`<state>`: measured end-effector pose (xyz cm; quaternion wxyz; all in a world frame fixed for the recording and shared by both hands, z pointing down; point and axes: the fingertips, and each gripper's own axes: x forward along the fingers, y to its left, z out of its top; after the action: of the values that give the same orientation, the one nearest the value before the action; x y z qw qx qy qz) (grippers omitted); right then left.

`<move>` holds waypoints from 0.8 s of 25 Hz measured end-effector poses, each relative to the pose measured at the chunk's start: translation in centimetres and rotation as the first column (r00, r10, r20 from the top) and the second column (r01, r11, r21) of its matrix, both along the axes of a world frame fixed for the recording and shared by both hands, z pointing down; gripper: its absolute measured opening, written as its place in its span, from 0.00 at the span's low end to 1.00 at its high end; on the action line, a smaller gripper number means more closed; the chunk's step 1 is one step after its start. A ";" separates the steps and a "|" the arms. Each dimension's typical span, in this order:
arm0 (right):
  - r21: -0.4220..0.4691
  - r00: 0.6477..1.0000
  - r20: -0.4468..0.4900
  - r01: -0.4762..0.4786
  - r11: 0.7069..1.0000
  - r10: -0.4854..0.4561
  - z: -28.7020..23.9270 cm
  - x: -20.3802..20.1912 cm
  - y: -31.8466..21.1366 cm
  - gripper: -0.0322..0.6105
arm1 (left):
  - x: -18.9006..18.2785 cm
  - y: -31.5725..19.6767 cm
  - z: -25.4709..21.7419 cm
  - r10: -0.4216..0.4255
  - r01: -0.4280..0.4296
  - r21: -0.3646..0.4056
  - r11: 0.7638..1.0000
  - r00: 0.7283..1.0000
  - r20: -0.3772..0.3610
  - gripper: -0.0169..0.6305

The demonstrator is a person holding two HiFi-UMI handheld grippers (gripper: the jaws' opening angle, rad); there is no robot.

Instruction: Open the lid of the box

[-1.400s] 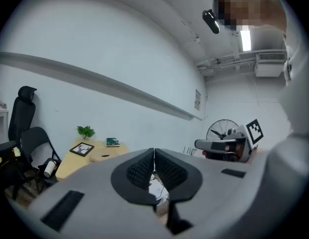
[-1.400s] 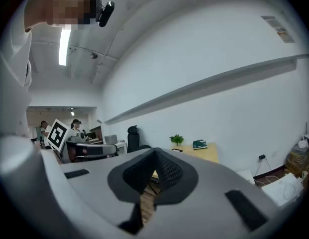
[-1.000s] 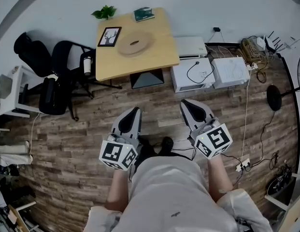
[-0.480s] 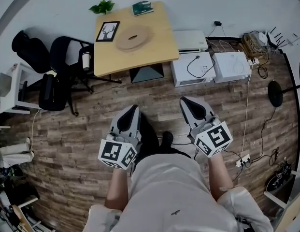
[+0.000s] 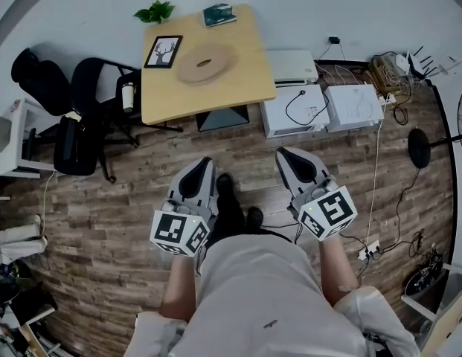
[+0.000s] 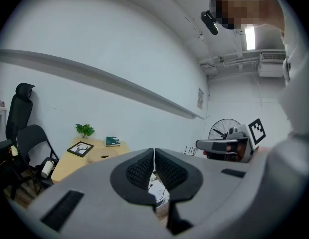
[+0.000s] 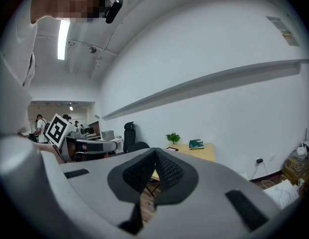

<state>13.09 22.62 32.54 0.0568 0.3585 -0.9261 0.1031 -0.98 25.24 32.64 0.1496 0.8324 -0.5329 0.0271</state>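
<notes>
Left hand-held gripper (image 5: 203,171) and right hand-held gripper (image 5: 289,161), both pressed together on nothing, hover over the floor (image 5: 126,192), well apart from the round wooden box (image 5: 204,62) on the bench (image 5: 242,84) at 12 o'clock.

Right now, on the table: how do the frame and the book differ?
The frame is black-edged around a pale picture; the book is dark green. In the head view the frame lies near the table's left edge, while the book lies at its far edge, right of the plant. Both lie flat on the table.
</notes>
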 end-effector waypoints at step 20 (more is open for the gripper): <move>0.044 0.996 -0.079 -0.035 0.998 0.038 -2.0 -8.6 -13.5 0.05 | -7.5 -14.9 -1.2 0.088 -0.087 0.029 0.996 0.995 -0.041 0.04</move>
<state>4.49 9.11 30.53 0.0845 0.3804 -0.9183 0.0699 -8.50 10.31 31.42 0.1483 0.8573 -0.4929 0.0090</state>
